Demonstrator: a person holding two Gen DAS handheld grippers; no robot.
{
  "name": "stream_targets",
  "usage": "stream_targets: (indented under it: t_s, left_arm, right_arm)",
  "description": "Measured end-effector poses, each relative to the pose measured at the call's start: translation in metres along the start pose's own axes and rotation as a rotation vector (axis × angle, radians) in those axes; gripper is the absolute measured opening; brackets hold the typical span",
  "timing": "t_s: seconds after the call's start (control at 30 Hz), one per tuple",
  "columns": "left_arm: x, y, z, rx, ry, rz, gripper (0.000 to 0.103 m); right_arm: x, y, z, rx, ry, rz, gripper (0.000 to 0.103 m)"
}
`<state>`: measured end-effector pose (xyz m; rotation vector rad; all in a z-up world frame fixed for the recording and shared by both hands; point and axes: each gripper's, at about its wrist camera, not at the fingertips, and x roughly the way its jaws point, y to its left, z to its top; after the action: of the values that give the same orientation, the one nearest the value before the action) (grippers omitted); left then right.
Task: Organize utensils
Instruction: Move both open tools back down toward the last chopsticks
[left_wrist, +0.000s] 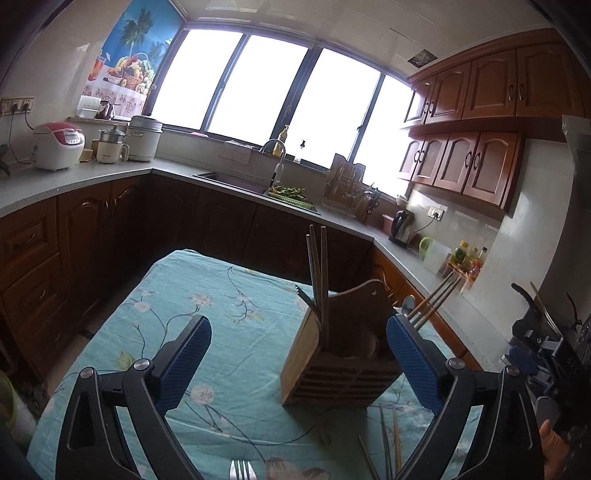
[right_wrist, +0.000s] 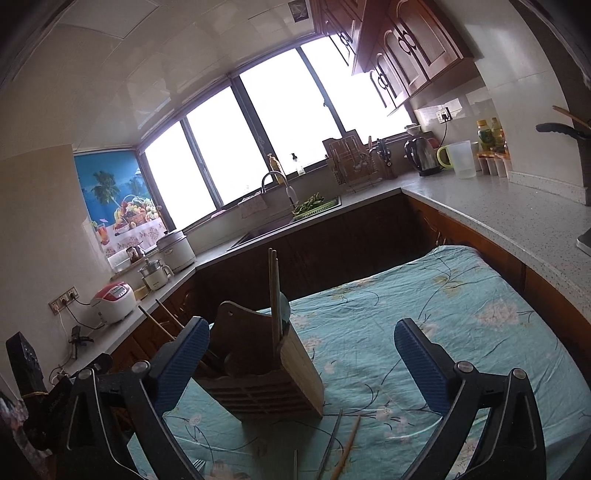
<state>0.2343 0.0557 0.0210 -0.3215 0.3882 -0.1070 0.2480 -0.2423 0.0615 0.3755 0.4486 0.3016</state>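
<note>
Steel fork: fork (left_wrist: 241, 469) lies flat on the cloth at the bottom edge of the left view, just below the open fingers; thin, hard and slick, likely to skate on the fabric, so I'd pinch it across the handle, which is out of frame.

Left gripper: left gripper (left_wrist: 297, 363) is spread wide with nothing between its blue pads, low centre of its view, hovering over the table.

Right gripper: right gripper (right_wrist: 301, 363) is just as wide apart and empty, low centre of its own view.

Loose chopsticks: chopsticks (right_wrist: 338, 448) lie on the cloth at the bottom centre of the right view, just in front of the holder; light, stiff, round and prone to roll. Take them mid-length, crosswise, ideally as a pair.

Cloth: tablecloth (right_wrist: 461, 306) is teal, floral and wrinkled; soft, so a thin utensil can sink into a fold and the pads may snag fabric.

Holder: holder (left_wrist: 334, 363) is a slatted wooden box standing mid-table, right of centre in the left view. It looks light enough to tip if knocked on the rim; drop things in from above.

Sorted pieces: upright chopsticks (left_wrist: 318, 273) already stand in its near-left corner; more sticks and a spoon bowl lean out at the right side, partly hidden by the left gripper's finger.

Beyond: sink (left_wrist: 236, 181) and window (left_wrist: 266, 88) sit in the upper half, well apart from the work.
</note>
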Motion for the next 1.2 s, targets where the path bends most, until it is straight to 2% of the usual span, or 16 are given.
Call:
stream_targets:
  t_s: [0.37, 0.6, 0.9, 1.13, 1.2]
  left_arm:
    - [-0.025, -0.012, 0.000, 0.003, 0.129, 0.010, 0.097]
    - [-0.021, -0.017, -0.004, 0.004, 0.209, 0.022, 0.097]
    - [-0.006, -0.041, -0.006, 0.053, 0.298, 0.007, 0.097]
    - [0.018, -0.073, -0.012, 0.113, 0.346, -0.043, 0.095]
    - [0.031, -0.083, -0.016, 0.138, 0.366, -0.066, 0.092]
  right_arm:
    - [-0.032, -0.039, -0.049, 0.057, 0.114, -0.085, 0.101]
    - [-0.038, -0.050, -0.074, 0.059, 0.172, -0.110, 0.101]
    - [-0.033, -0.052, -0.078, 0.051, 0.205, -0.120, 0.101]
    - [-0.029, -0.068, -0.079, 0.089, 0.217, -0.140, 0.101]
    - [-0.030, -0.072, -0.077, 0.095, 0.210, -0.152, 0.101]
